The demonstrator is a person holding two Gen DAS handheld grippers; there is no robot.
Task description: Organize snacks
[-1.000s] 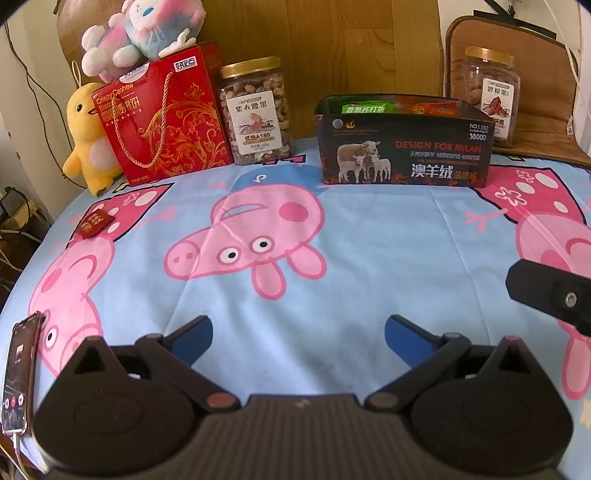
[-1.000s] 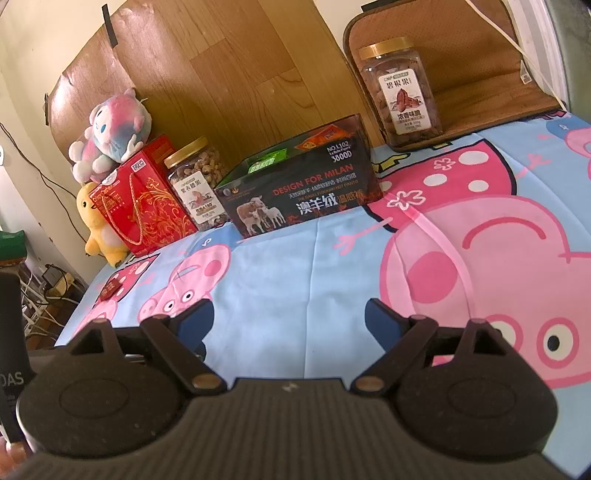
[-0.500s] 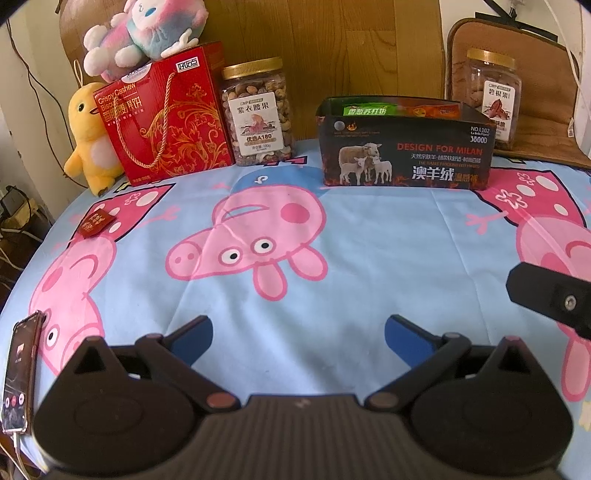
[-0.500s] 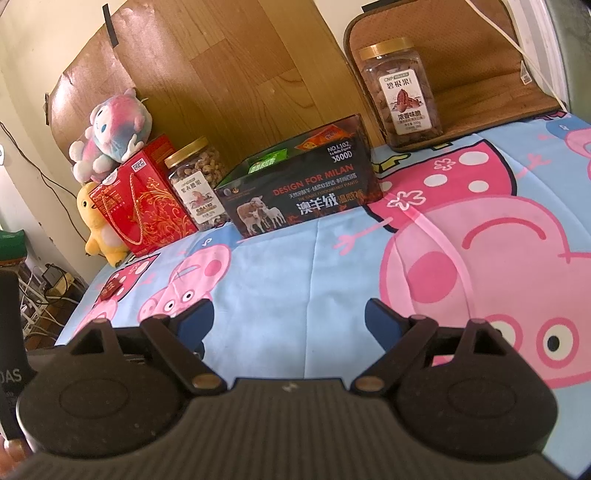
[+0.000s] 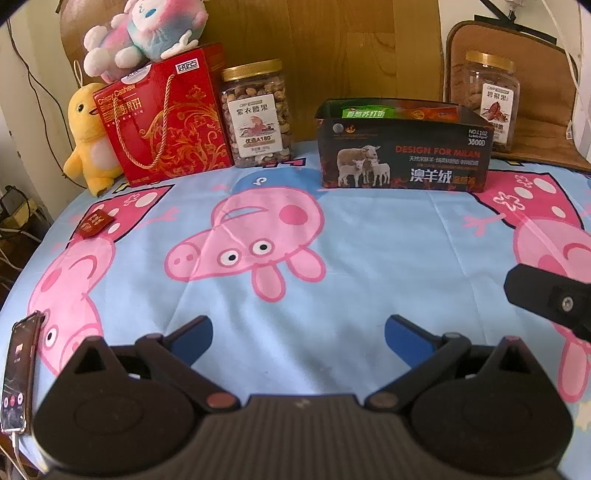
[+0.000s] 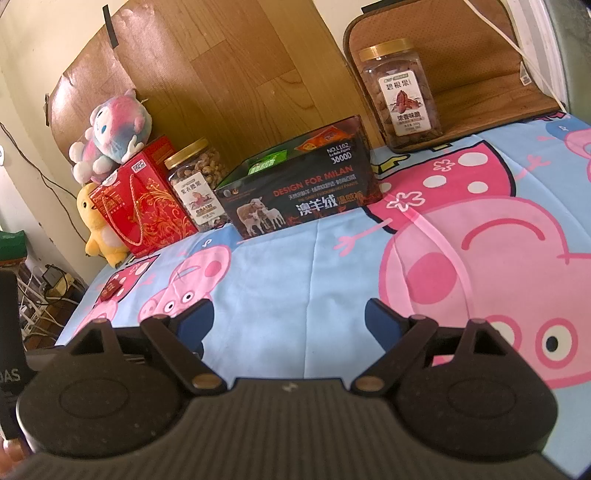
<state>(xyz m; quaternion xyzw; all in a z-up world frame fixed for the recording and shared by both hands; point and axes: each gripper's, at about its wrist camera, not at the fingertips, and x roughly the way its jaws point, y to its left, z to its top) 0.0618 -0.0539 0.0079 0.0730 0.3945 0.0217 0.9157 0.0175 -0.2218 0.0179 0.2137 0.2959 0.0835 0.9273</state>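
Note:
A dark open box printed with sheep stands at the back of the table, with green and orange snack packets inside. A nut jar with a gold lid stands to its left, beside a red gift box. A second nut jar stands at the back right. A small red packet lies on the cloth at the left. My left gripper and right gripper both hang open over the cloth, nothing between their blue fingers.
A cartoon-pig cloth covers the table. A yellow plush and a pink plush sit by the red gift box. A phone lies at the left table edge. The other gripper's black body shows at the right.
The left wrist view has shifted very slightly toward the back row. The right gripper has not moved, and both stay open.

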